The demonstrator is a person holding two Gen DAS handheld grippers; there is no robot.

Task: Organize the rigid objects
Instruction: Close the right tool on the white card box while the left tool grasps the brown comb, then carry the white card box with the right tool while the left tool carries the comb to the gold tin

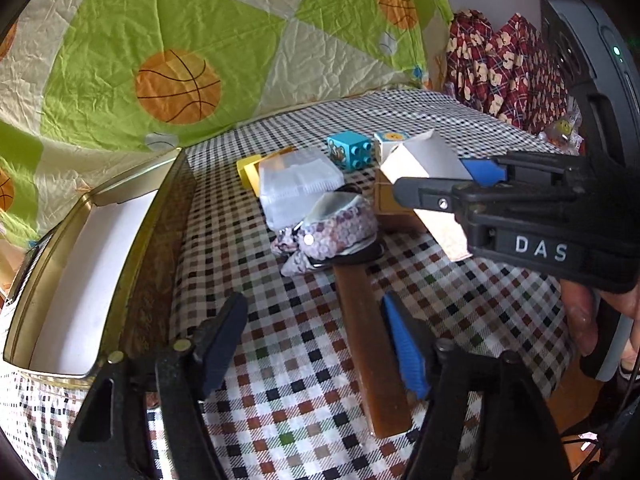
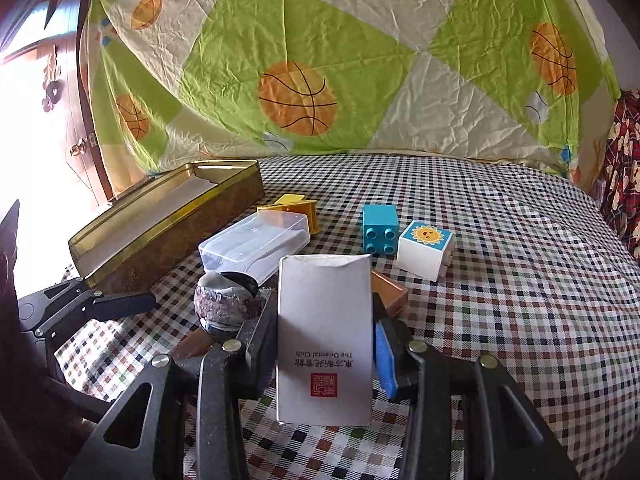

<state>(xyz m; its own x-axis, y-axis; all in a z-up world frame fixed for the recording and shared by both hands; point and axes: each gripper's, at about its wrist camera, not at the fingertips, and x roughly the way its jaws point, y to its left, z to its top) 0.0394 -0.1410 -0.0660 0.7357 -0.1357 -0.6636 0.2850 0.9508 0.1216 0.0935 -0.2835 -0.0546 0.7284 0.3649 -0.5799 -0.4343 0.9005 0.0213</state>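
Observation:
My right gripper (image 2: 324, 320) is shut on a white card box (image 2: 324, 340) with red-stamp print and holds it upright above the checked cloth; the left wrist view also shows that box (image 1: 424, 164) in the right gripper (image 1: 434, 180). My left gripper (image 1: 312, 312) is open low over the cloth. A long brown wooden bar (image 1: 360, 340) lies between its fingers, close to the blue pad (image 1: 404, 352) and apart from the dark one. Just beyond lie a sequinned pouch (image 1: 336, 228) and a clear plastic box (image 1: 296, 188).
An open gold tin (image 1: 100, 240) with a white lining stands at the left. A yellow block (image 1: 248, 170), a blue brick (image 2: 380, 230), a white sun brick (image 2: 426, 250) and a small copper box (image 2: 392, 292) sit further back. A basketball-print sheet (image 2: 300, 100) hangs behind.

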